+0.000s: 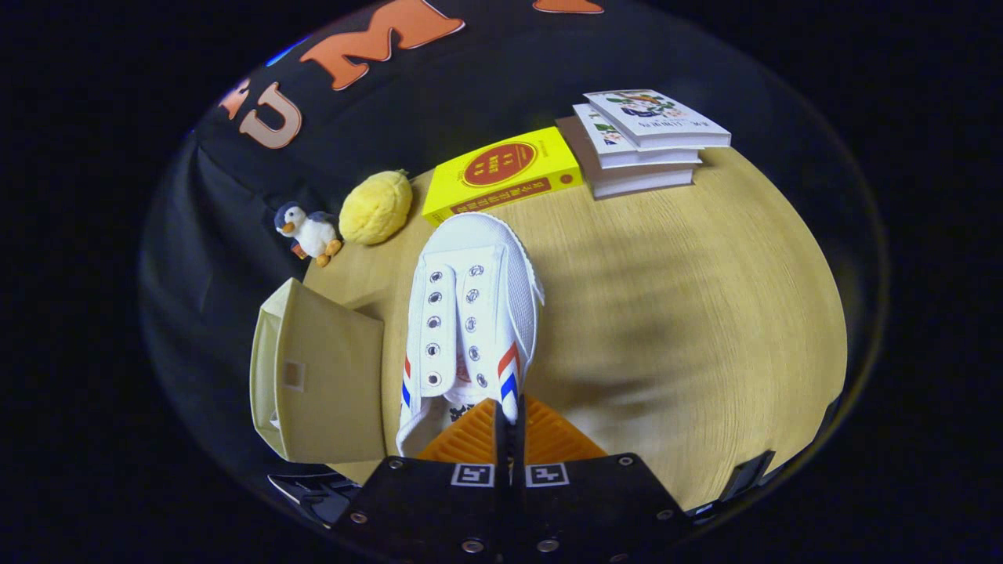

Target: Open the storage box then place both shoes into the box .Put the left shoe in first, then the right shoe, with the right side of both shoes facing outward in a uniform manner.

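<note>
Gripping white shoe [470,313] beside storage box [325,376], hand-held gripper [509,427].

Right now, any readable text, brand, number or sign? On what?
Nothing reads clearly.
Yellow book: characters on red emblem and spine, too blurred.
Stacked books: cover print too small.
White shoe, pinched at its collar by the gripper: dark print inside, partly hidden, unreadable.
Storage box: small tag, nothing legible.
On the gripper, square markers: patterns, no words.
</note>
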The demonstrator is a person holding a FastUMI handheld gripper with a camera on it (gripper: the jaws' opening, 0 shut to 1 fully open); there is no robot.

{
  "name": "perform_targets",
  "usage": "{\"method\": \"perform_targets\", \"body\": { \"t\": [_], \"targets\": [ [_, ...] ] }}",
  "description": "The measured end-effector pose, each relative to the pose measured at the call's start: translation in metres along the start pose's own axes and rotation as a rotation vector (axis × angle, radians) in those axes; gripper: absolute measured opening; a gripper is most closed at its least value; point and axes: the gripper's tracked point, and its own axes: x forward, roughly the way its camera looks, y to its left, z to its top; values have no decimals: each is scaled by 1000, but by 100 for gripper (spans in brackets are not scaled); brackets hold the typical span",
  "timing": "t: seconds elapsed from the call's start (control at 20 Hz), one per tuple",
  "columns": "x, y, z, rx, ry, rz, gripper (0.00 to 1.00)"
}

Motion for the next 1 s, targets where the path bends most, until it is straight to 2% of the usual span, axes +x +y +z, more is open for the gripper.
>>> {"method": "perform_targets", "body": {
  "t": [0.3, 0.6, 1.0],
  "targets": [
    [-20, 102, 11, -23, -26, 76, 0],
    [-36, 184, 7, -31, -42, 121, 0],
    [-18, 261, -19, -62, -1, 114, 0]
  ]
}}
